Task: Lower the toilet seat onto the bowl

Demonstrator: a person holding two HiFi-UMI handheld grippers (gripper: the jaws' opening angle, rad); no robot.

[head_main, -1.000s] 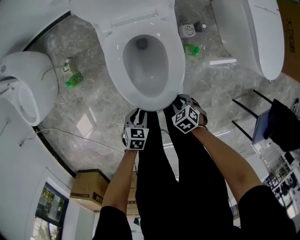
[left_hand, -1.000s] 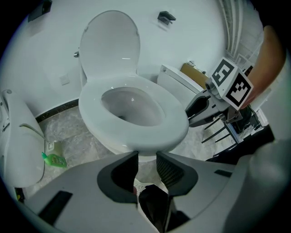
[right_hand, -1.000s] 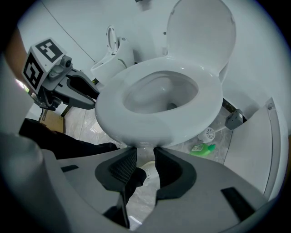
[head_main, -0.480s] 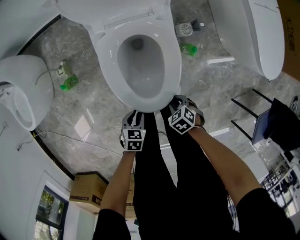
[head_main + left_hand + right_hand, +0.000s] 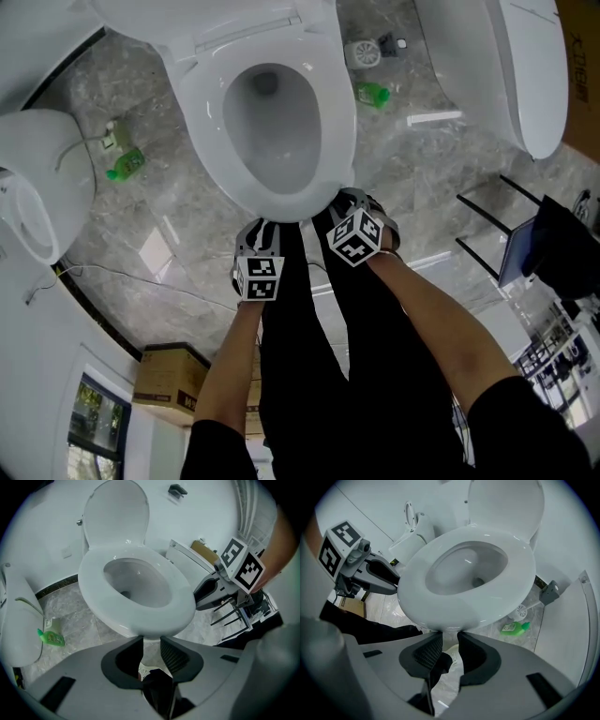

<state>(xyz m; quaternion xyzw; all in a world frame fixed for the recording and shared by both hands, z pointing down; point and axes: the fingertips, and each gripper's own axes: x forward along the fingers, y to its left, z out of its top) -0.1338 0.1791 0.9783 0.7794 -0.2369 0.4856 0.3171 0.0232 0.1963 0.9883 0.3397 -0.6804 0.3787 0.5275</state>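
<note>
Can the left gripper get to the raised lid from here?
Probably yes. The left gripper, jaws just closing a little with nothing between them, is at the front rim of the seat; only the open bowl lies between it and the upright lid.

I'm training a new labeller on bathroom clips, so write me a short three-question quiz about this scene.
1. True or false: the lid stands upright behind the bowl.
2. Where is the seat? A: raised against the lid. B: lowered over the bowl. C: taken off and lying beside the toilet.
3. In the head view, how many green bottles lie on the floor?
Key: 1 true; 2 B; 3 two.
</note>
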